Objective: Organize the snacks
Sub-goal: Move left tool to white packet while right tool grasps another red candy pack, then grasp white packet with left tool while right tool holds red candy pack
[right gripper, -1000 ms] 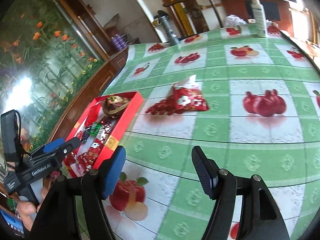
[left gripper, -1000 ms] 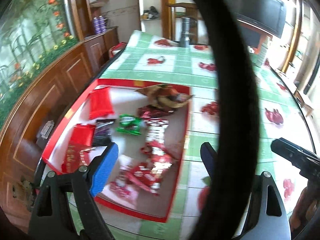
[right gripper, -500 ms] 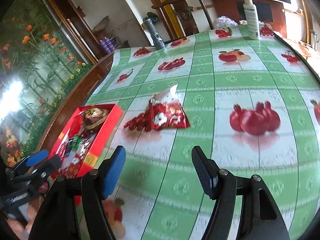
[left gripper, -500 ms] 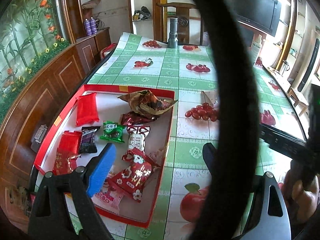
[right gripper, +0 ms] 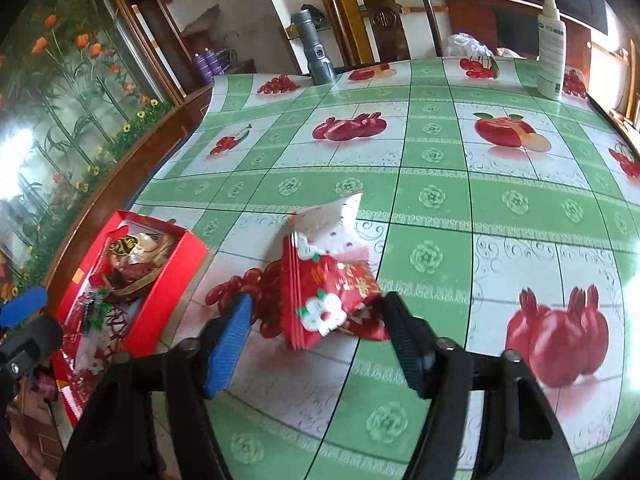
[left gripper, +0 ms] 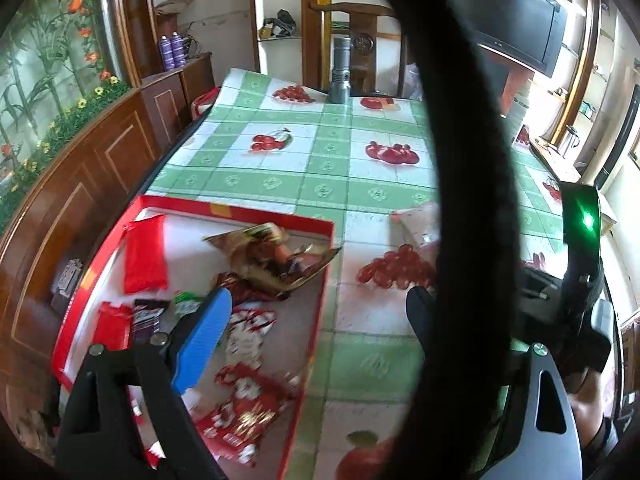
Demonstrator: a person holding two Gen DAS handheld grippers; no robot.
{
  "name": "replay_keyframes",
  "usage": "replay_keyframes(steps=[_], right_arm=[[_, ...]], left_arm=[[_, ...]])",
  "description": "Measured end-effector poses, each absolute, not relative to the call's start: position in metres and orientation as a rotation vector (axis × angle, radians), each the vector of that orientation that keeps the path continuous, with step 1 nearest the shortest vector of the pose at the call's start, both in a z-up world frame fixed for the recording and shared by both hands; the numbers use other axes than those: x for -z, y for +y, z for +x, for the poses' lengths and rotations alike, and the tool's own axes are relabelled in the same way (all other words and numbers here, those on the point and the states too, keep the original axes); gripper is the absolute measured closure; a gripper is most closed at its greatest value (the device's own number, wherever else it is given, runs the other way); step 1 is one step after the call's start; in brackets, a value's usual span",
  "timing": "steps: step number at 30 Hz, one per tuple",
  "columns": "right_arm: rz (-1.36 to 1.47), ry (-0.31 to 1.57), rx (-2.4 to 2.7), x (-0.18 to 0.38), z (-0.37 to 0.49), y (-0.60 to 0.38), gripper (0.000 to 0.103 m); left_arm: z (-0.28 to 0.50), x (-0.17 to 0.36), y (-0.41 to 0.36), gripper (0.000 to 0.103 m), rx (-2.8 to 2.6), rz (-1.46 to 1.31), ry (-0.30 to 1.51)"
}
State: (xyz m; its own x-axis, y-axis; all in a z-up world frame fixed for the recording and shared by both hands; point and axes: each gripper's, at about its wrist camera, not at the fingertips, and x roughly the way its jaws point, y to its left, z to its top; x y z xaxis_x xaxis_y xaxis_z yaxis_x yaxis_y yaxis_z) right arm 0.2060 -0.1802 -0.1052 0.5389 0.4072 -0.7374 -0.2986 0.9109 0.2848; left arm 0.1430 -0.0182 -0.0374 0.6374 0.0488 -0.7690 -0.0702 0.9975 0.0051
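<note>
On the green checked worktop our right gripper, jaws just closing, brackets a light, crinkly snack packet; we'd pinch its middle. Left gripper gapes empty.

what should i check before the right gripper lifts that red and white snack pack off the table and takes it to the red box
1. Snack pack sits between the right gripper's fingers: ok; the jaws have just been closing around it.
2. Both pads pressing on the pack: cannot tell; the black finger meets its corner, but a gap shows beside the blue pad.
3. Pack lies alone on the tablecloth: ok.
4. Red box has bare floor to drop into: ok, white patch near its far left corner.
5. Left gripper open and holding nothing: ok.
6. Left gripper out of the drop path: not ok, it hovers over the box.
</note>
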Motion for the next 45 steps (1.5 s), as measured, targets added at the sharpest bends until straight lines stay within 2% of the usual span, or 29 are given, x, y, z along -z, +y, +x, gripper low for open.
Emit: replay_keyframes(steps=[1, 2, 4, 6, 8, 9, 10, 11, 12, 20, 21, 22, 23, 31, 35, 43, 45], right_arm=[[0.140, 0.913, -0.427, 0.106, 0.206, -0.183, 0.079], [0.154, 0.913, -0.429, 0.106, 0.205, -0.188, 0.091], [0.158, 0.907, -0.415, 0.105, 0.203, -0.198, 0.094], [0.175, 0.897, -0.418, 0.101, 0.200, -0.207, 0.094], [0.182, 0.888, -0.425, 0.098, 0.201, -0.213, 0.087], [0.189, 0.891, -0.443, 0.097, 0.203, -0.214, 0.076], [0.191, 0.887, -0.460, 0.096, 0.205, -0.214, 0.057], [0.181, 0.872, -0.465, 0.094, 0.207, -0.212, 0.043], [0.159, 0.853, -0.472, 0.091, 0.208, -0.208, 0.042], [-0.037, 0.857, -0.538, 0.097, 0.239, -0.169, 0.042], [-0.042, 0.868, -0.539, 0.100, 0.241, -0.168, 0.047], [-0.039, 0.884, -0.537, 0.103, 0.244, -0.169, 0.063], [-0.024, 0.890, -0.530, 0.103, 0.243, -0.173, 0.064], [0.231, 0.901, -0.435, 0.094, 0.204, -0.253, 0.064], [0.336, 0.867, -0.419, 0.086, 0.170, -0.288, 0.064], [0.392, 0.831, -0.422, 0.075, 0.136, -0.308, 0.064], [0.390, 0.824, -0.423, 0.073, 0.132, -0.309, 0.064]], left_arm=[[0.148, 0.038, -0.022, 0.014, -0.060, -0.023, 0.880], [0.153, 0.038, -0.027, 0.014, -0.053, -0.019, 0.881], [0.163, 0.038, -0.036, 0.014, -0.041, -0.010, 0.879], [0.177, 0.038, -0.046, 0.014, -0.029, -0.004, 0.882], [0.190, 0.038, -0.051, 0.014, -0.027, -0.014, 0.891], [0.195, 0.038, -0.051, 0.014, -0.024, -0.028, 0.897], [0.200, 0.037, -0.052, 0.014, -0.017, -0.047, 0.900], [0.204, 0.036, -0.050, 0.014, -0.017, -0.060, 0.899], [0.206, 0.034, -0.049, 0.014, -0.024, -0.065, 0.896], [0.223, 0.036, -0.037, 0.014, -0.053, -0.032, 0.915], [0.226, 0.038, -0.037, 0.014, -0.052, -0.030, 0.924], [0.229, 0.040, -0.039, 0.014, -0.052, -0.030, 0.931], [0.232, 0.042, -0.041, 0.013, -0.049, -0.030, 0.936], [0.270, 0.066, -0.090, 0.013, -0.073, -0.013, 0.971], [0.299, 0.084, -0.112, 0.013, -0.135, 0.079, 0.991], [0.309, 0.119, -0.135, 0.012, -0.090, 0.200, 1.056], [0.307, 0.119, -0.134, 0.018, -0.071, 0.184, 1.036]])
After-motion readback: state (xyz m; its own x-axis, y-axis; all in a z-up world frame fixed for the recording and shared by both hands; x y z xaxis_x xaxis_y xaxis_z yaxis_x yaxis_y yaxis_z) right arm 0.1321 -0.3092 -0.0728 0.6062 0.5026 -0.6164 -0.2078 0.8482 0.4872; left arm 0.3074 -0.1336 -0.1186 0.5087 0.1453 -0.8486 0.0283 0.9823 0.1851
